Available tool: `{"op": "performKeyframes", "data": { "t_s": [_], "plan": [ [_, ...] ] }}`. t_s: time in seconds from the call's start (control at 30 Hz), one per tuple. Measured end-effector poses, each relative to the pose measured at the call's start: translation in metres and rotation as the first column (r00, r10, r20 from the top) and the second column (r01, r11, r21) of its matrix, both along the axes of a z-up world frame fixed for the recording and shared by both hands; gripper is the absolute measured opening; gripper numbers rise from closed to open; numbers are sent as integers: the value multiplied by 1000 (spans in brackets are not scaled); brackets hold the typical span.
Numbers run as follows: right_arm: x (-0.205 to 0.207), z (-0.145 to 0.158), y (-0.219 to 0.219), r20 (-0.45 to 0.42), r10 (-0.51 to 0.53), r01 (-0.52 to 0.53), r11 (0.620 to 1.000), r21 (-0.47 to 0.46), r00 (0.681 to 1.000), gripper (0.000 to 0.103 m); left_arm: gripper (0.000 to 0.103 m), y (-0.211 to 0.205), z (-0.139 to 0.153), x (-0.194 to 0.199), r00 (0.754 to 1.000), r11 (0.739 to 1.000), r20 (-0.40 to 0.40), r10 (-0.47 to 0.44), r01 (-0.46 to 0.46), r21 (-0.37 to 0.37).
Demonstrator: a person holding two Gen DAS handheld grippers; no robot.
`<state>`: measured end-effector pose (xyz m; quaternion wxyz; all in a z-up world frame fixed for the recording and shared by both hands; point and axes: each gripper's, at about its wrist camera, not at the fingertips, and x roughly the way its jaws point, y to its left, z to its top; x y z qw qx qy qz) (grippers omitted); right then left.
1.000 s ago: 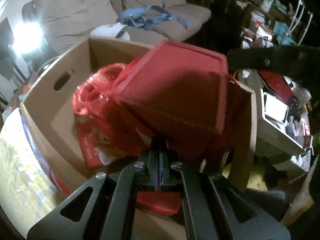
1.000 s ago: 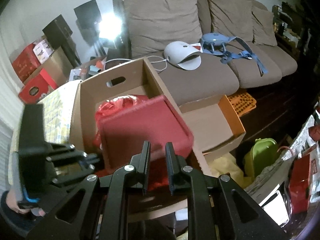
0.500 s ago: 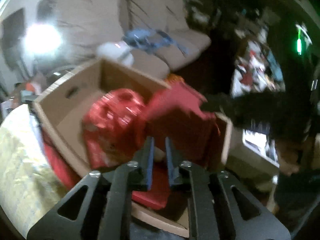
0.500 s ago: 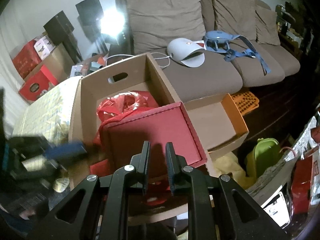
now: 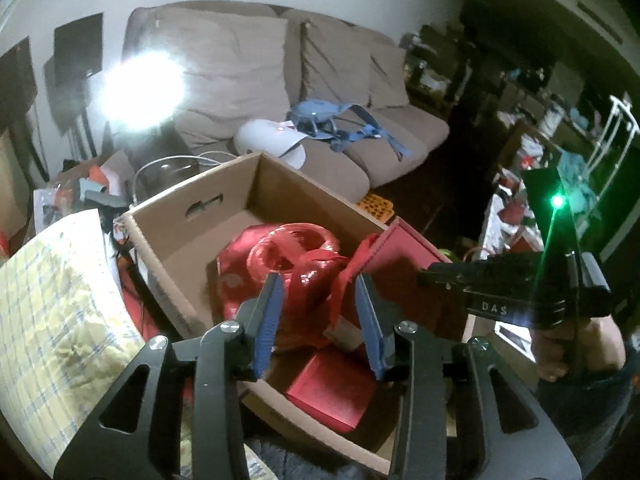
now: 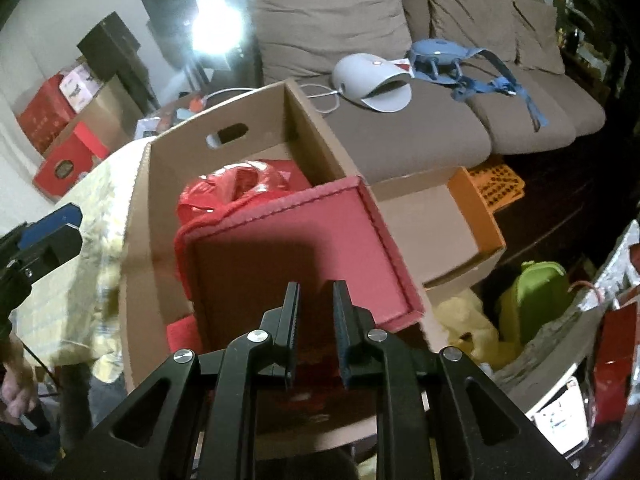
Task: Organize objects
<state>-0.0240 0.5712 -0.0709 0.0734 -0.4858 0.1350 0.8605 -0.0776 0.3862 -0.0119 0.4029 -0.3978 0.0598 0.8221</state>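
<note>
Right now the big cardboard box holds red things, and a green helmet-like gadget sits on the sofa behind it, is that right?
Not quite. The cardboard box does hold red things, but the helmet-like gadget on the sofa is white, not green. The right wrist view shows it clearly.

A brown sofa [image 6: 400, 40] with loose back cushions spans the rear of the room. On its seat lie a white domed device [image 6: 370, 82] with a white cable, and just beside it a blue strapped object [image 6: 452, 60]. A bright lamp [image 6: 216, 32] glares at the sofa's left end. Black boxes [image 6: 108, 46] and red boxes [image 6: 52, 120] stand along the left wall. A green container [image 6: 532, 300] sits low on the right.
</note>
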Motion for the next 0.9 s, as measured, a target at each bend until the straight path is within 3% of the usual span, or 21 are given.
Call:
{"op": "performKeyframes", "data": {
  "t_s": [0.17,0.27,0.5,0.73,0.9],
  "plan": [
    [-6,-1,-7,-26,12,-11,1000,11,1000,18,36,-8,6,2,1000,1000,-18,10,-10,-6],
    [-12,-1,-17,-44,27,-26,999,28,999,18,45,-13,12,5,999,1000,-30,21,-21,5],
    [-23,2,-39,-81,58,-49,993,107,995,19,51,-24,20,6,998,998,-42,50,-48,32],
    [-7,41,-51,-244,59,-14,983,182,968,15,52,-35,25,14,998,998,-39,54,-53,38],
    [9,54,-65,-272,41,14,980,198,961,15,54,-47,34,17,994,995,-55,91,-89,43]
  ]
}}
